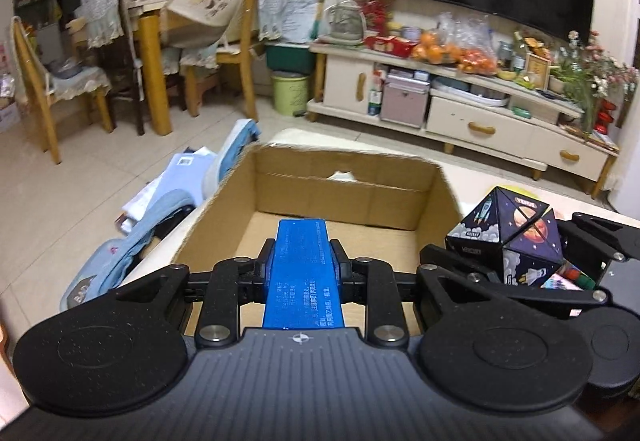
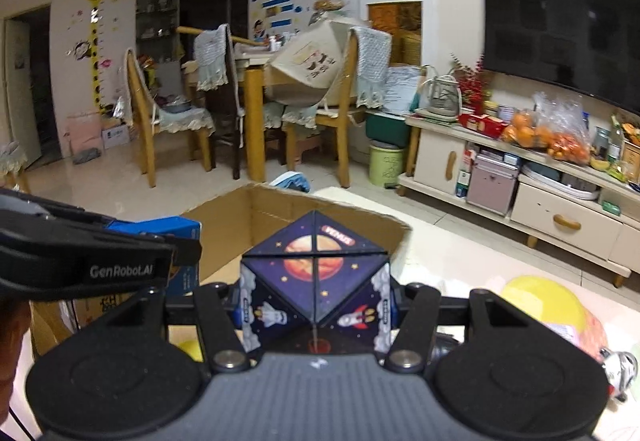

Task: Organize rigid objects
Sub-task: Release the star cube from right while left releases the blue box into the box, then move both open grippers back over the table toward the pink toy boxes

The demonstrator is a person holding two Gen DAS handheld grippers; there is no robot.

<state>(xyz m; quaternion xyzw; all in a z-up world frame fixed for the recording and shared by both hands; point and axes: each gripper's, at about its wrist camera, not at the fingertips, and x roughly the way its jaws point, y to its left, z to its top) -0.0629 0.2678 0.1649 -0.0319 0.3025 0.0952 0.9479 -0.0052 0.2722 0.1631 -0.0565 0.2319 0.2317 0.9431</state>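
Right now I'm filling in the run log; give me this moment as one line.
left tool: shut on blue box | right tool: shut on space cube | both over cardboard box

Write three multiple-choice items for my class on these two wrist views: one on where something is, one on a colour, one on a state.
1. Where is the cardboard box relative to the left gripper?
A. Directly ahead, below its fingers
B. Behind the television
C. On a dining chair

2. What colour is the slim box in the left gripper?
A. Red
B. Blue
C. Yellow

3. What is the state of the right gripper?
A. Open and empty
B. Shut on a yellow ball
C. Shut on the space-print cube

Answers:
1. A, the box's open top fills the view just past the fingers.
2. B, the clamped box is bright blue with pale print.
3. C, both pads press the cube's sides, planet and rockets facing the camera.
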